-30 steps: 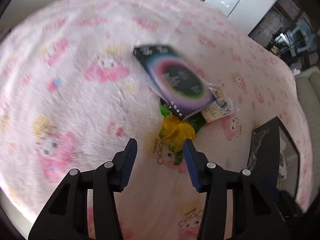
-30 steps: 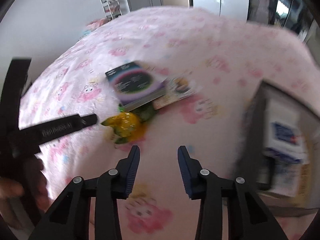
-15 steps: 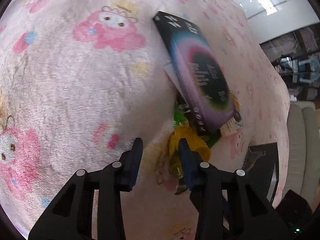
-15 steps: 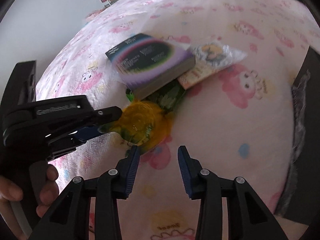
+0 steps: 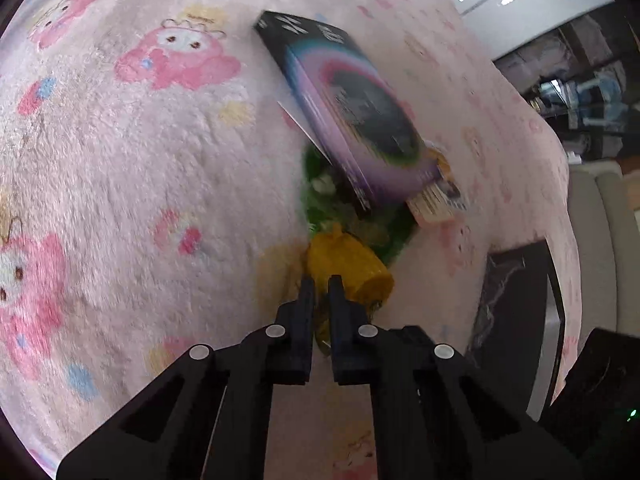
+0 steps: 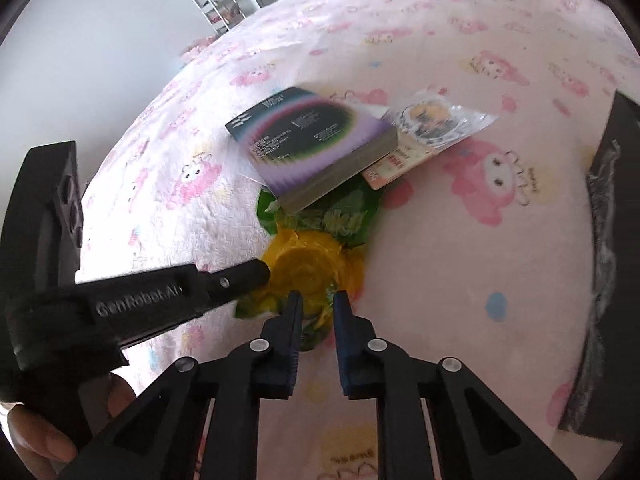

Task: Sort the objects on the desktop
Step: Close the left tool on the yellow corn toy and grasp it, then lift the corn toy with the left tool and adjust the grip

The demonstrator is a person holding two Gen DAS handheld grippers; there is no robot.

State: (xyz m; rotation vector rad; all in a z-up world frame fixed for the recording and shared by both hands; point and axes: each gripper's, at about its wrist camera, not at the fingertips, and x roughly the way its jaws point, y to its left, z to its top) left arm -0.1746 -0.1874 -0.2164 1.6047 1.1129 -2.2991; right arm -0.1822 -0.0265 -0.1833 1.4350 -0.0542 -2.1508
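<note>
With the left gripper pinched on the yellow packet and the right gripper narrowly parted at it, the book leaning just beyond the packet could be toppled if the packet is pulled.

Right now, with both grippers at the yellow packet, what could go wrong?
1. The left gripper pinches only the yellow packet's crinkly edge; it may slip or tear.
2. The book leans on the green packet touching the yellow one; pulling could topple it.
3. The right gripper sits close; the two may collide.
</note>
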